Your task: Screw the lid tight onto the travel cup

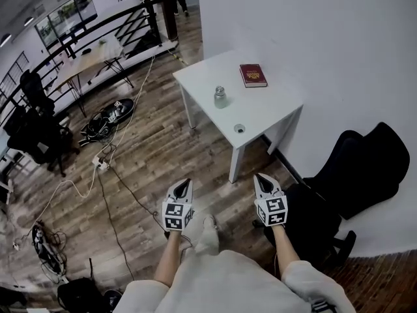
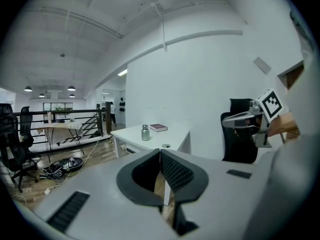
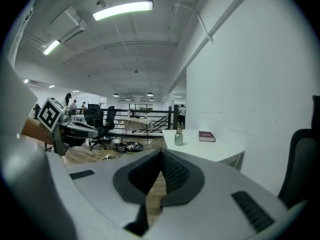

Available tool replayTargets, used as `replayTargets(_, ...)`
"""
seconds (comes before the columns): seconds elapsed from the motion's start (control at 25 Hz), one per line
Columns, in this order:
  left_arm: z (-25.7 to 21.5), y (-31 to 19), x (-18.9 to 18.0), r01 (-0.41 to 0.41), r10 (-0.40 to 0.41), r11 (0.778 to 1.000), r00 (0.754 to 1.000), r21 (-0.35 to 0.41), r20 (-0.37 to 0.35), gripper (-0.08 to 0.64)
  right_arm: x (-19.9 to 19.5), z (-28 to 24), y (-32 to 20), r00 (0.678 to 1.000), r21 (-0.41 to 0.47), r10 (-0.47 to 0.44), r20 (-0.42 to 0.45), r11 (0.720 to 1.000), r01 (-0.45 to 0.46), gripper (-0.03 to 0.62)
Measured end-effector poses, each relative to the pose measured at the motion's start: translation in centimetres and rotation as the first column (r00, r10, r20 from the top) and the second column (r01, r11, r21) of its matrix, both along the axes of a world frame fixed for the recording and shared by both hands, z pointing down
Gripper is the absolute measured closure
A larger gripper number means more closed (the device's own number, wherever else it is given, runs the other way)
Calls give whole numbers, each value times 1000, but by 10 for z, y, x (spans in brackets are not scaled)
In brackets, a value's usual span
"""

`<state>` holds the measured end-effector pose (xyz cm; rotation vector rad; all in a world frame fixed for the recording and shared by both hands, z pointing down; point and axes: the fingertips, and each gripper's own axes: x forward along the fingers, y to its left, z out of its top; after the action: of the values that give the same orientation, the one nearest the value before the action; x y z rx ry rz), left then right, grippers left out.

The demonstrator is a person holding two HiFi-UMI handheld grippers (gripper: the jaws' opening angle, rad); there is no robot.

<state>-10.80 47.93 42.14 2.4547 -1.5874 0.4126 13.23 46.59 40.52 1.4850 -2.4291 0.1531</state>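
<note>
A small silver travel cup [image 1: 220, 98] stands upright near the middle of a white table [image 1: 273, 113]. Its round lid [image 1: 239, 128] lies apart from it, near the table's front edge. Both grippers are held over the wooden floor, well short of the table and pointing toward it. My left gripper [image 1: 185, 183] is shut with nothing in it, and so is my right gripper [image 1: 261, 178]. In the left gripper view the cup [image 2: 145, 133] and lid [image 2: 166, 146] show beyond the shut jaws [image 2: 160, 152]. The right gripper view shows the cup [image 3: 178, 137] past its shut jaws [image 3: 161, 154].
A red book [image 1: 253, 75] lies at the table's far side by the white wall. A black office chair [image 1: 361, 168] stands right of me. Cables and a power strip [image 1: 101, 163] trail over the floor to the left, with a black railing [image 1: 98, 28] behind.
</note>
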Motion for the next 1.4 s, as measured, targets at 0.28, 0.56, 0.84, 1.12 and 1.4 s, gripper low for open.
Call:
replayTargets(0.28, -2, -82, -16, -27, 27, 1000, 1000, -2, -12, 551, -21, -5, -75, 1000, -5, 15, -14, 1000, -15, 592)
replayTargets(0.56, -7, -163, -38, -50, 50, 999, 999, -6, -22, 551, -42, -10, -150, 999, -6, 42, -18, 999, -42, 592)
replayTargets(0.84, -6, -235, -48, -88, 88, 996, 996, -1, -23, 551, -55, -6, -211, 997, -5, 73, -18, 997, -73, 592)
replayTargets(1.12, 3, -277, -47, -120, 120, 993, 992, -8, -26, 551, -58, 4, -244, 996, -22, 92, -21, 995, -92, 592)
replayTargets(1.4, 18, -302, -41, -142, 141, 989, 990, -36, -29, 551, -59, 20, -265, 995, -50, 97, -29, 994, -98, 592)
